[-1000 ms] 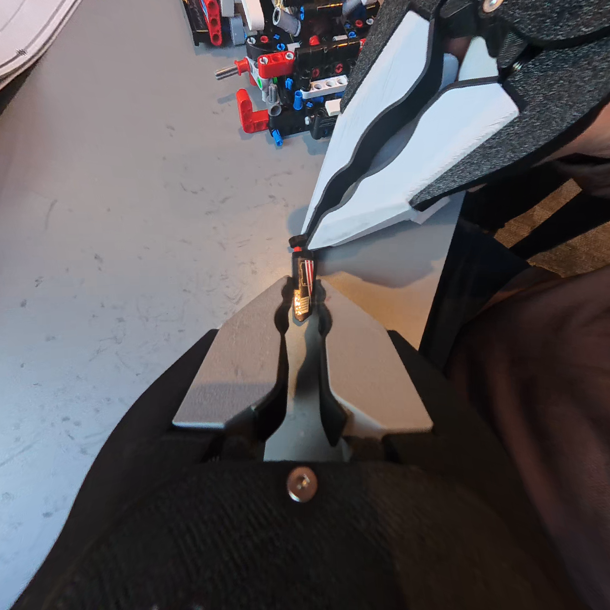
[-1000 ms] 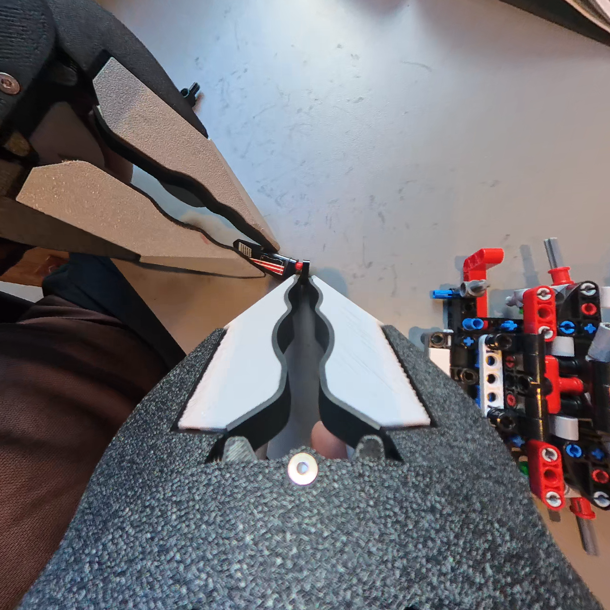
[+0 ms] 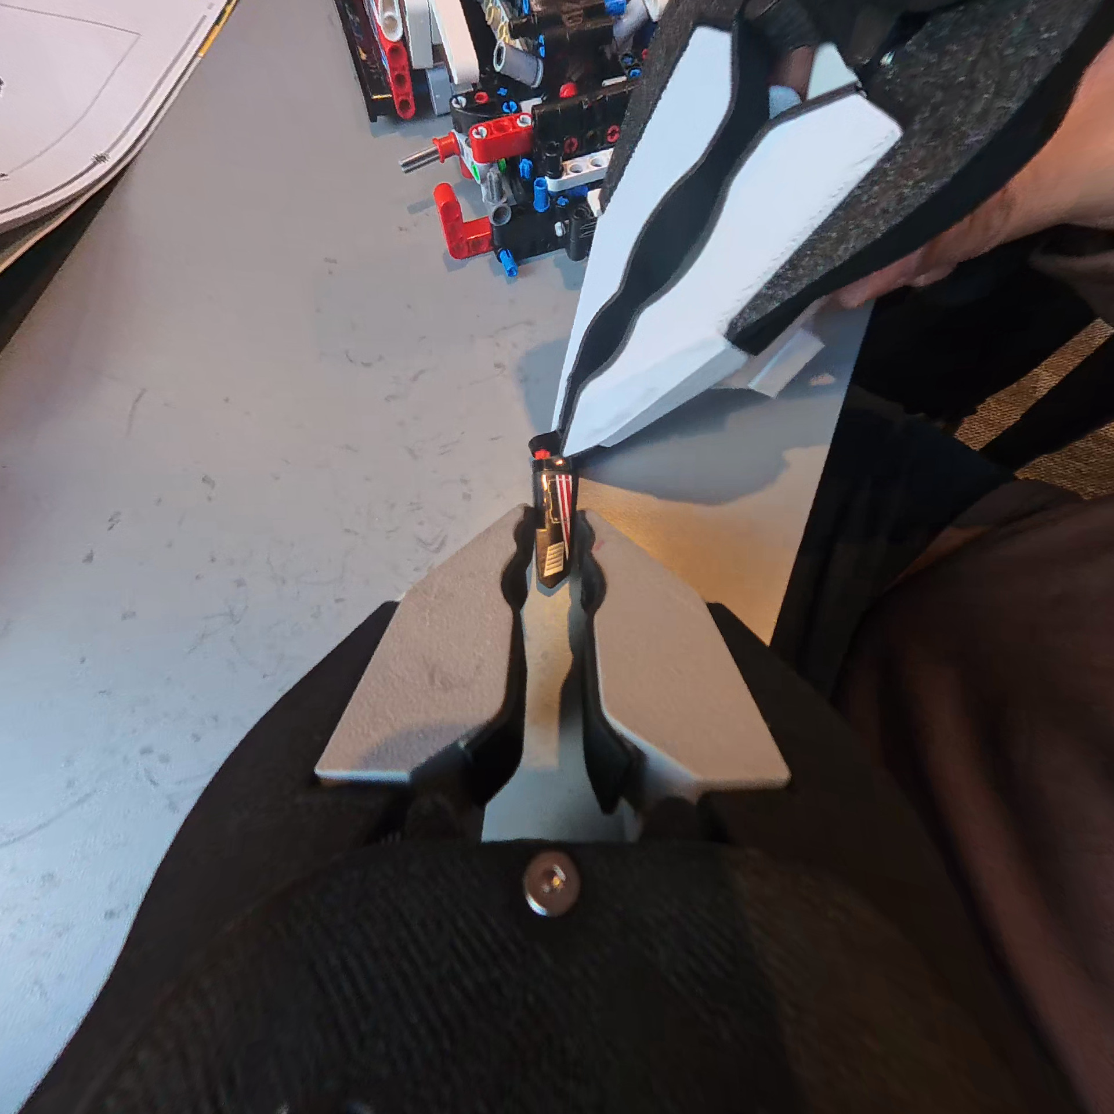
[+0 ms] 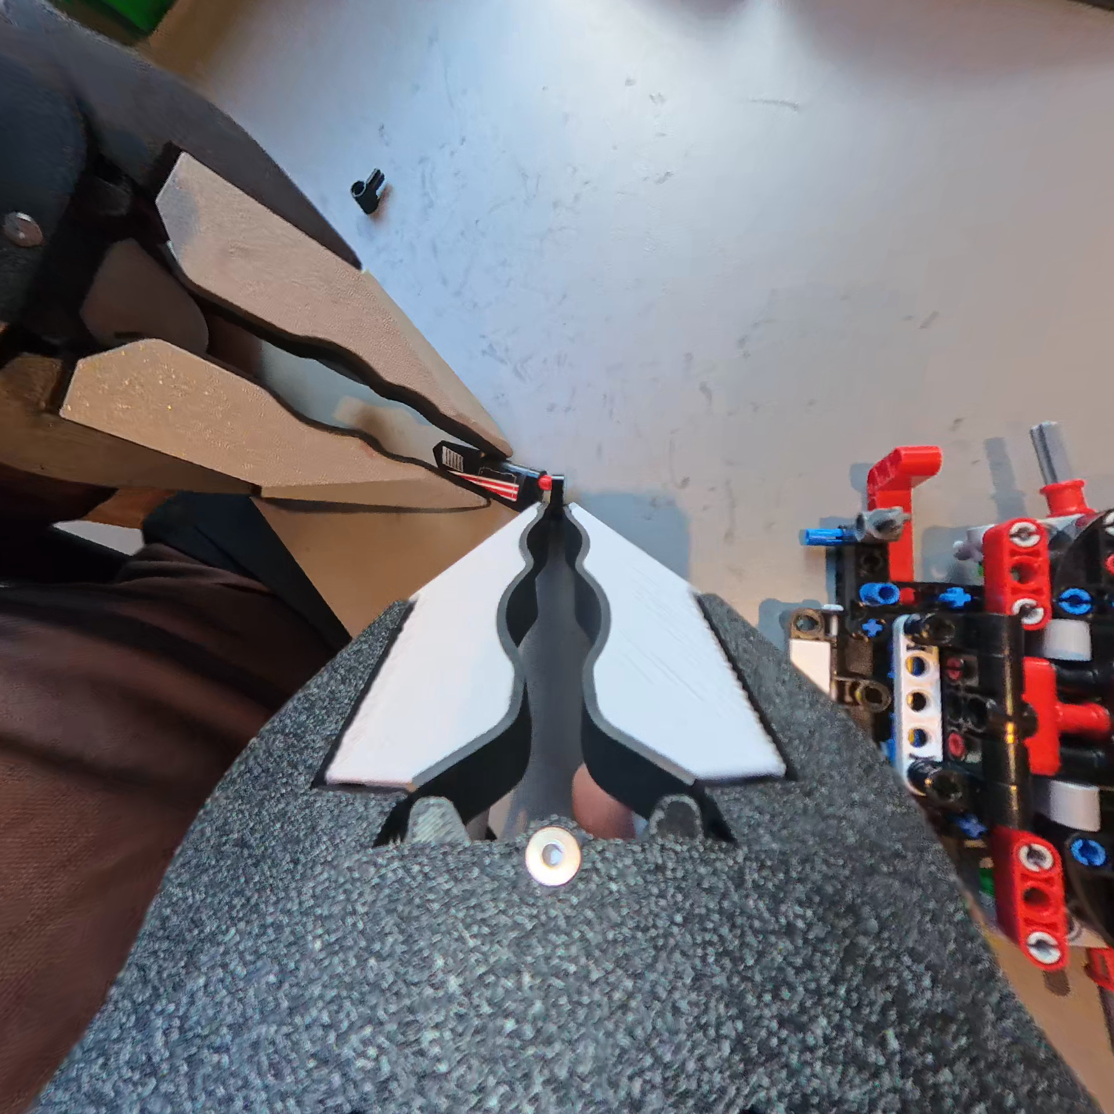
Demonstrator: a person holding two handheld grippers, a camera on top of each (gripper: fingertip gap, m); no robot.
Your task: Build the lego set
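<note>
The left gripper (image 3: 551,530) is clamped on a slim black panel piece (image 3: 556,524) with red and white striping, holding it in the air above the near edge of the grey table (image 3: 241,422). The right gripper (image 4: 553,503) has its white fingers pressed together on a small black connector (image 4: 557,482) with a red pin (image 4: 544,481), right at the panel's far tip, so this small joint looks in progress rather than finished. The main lego model (image 4: 976,693), black with red beams and blue pins, sits on the table to the right, well apart and already substantial. Judging by that, the small sub-part must yet be joined to it. A loose black pin (image 4: 368,191) lies far left on the table, unused.
</note>
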